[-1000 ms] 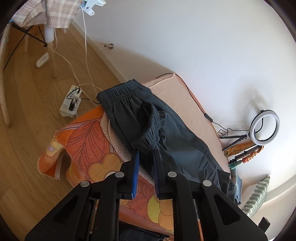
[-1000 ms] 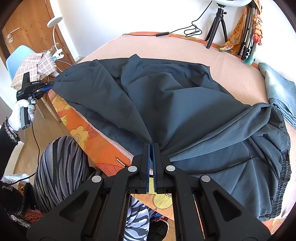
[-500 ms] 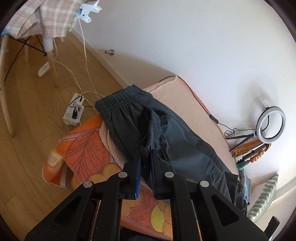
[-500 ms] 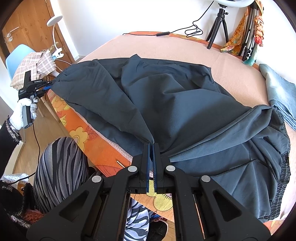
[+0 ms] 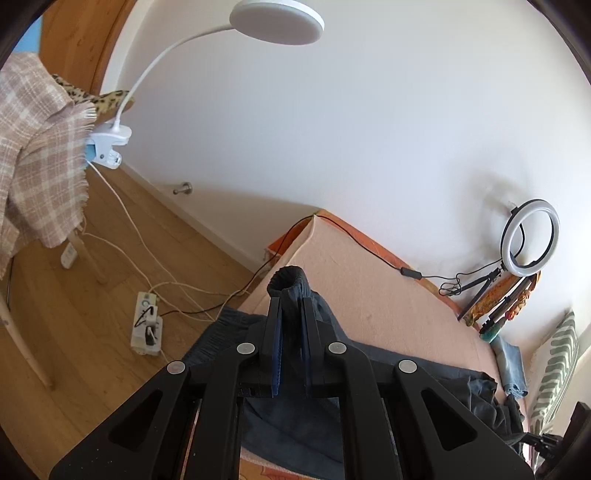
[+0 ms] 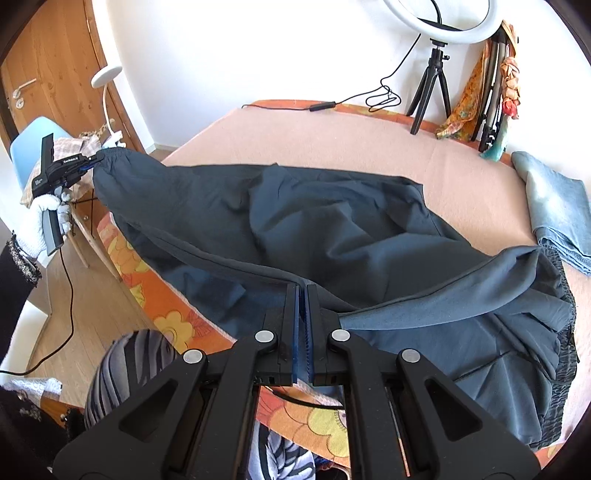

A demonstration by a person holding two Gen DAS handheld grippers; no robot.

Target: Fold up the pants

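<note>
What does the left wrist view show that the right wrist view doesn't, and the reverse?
Only the left wrist view: the power strip on the floor and a striped pillow. Only the right wrist view: the left gripper from outside, shut on the elastic cuff, the right gripper pinching the pants, and the door. Both: bed, ring light, clip lamp.

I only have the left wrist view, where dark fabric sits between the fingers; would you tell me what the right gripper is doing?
Observer: The right gripper is shut on a folded edge of the pants, at the near side of the bed.
Operator: Thank you. Does the fabric hang slack between the two grippers?
Observer: No, that edge runs fairly taut to the left gripper, which holds an elastic end out beyond the bed's left edge.
Operator: Where is the other end of the pants?
Observer: A gathered band lies bunched on the bed at the far right.
</note>
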